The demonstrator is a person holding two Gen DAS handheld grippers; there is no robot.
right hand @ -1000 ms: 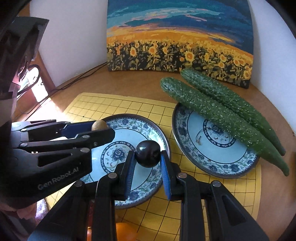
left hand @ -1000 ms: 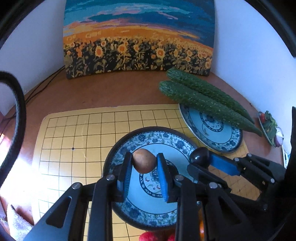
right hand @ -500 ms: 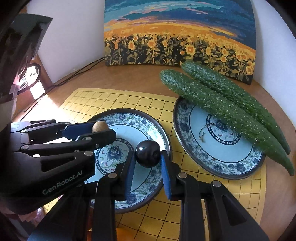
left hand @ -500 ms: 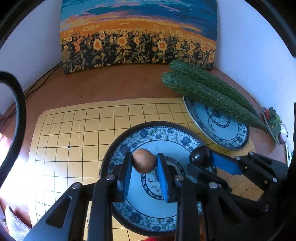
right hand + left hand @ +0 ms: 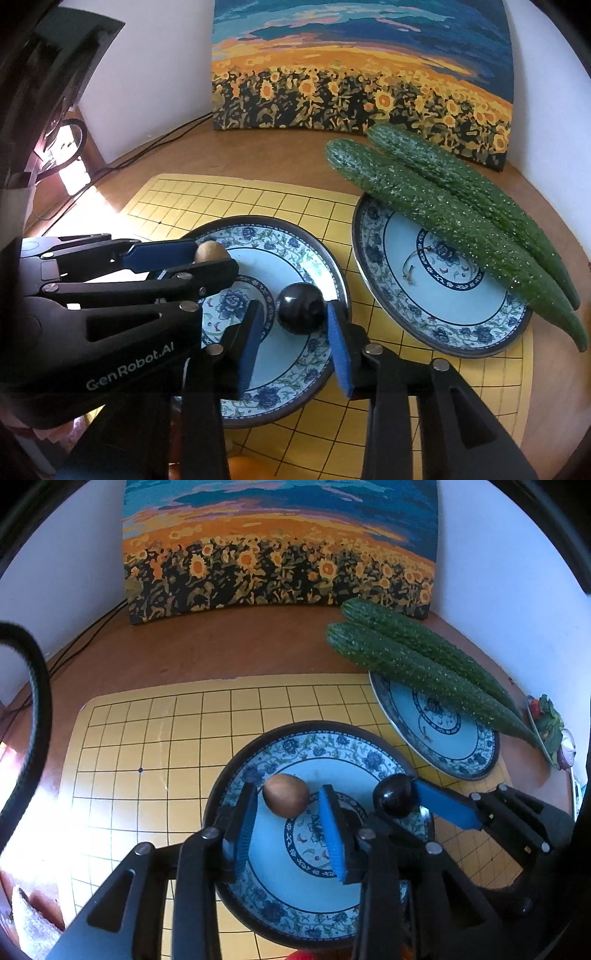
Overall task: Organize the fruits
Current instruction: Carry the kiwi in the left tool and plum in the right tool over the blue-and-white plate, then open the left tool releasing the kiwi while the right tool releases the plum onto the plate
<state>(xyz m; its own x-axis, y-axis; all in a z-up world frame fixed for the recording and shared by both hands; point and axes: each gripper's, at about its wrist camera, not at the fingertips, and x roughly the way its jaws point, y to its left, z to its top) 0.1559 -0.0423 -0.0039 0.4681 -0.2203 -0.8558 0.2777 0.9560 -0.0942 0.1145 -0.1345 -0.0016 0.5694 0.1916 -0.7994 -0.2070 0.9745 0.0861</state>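
Observation:
A small brown fruit (image 5: pixel 286 794) lies on the near blue-patterned plate (image 5: pixel 258 771), between the parted fingers of my left gripper (image 5: pixel 287 803), which is open. A dark round plum (image 5: pixel 301 308) lies on the same plate (image 5: pixel 295 240) between the parted fingers of my right gripper (image 5: pixel 295 319), also open. In the left wrist view the plum (image 5: pixel 392 795) and the right gripper's blue pad sit to the right. In the right wrist view the brown fruit (image 5: pixel 210 252) shows behind the left gripper's fingers (image 5: pixel 162 254).
A second blue plate (image 5: pixel 436 295) to the right carries two long cucumbers (image 5: pixel 443 221) that overhang its rim. Both plates stand on a yellow grid mat (image 5: pixel 147 746). A sunflower painting (image 5: pixel 277 554) leans on the back wall. Cables (image 5: pixel 147 151) lie at back left.
Both grippers have opened and let go of their fruits, which now rest on the near plate. Both grippers have also moved forward over the plate.

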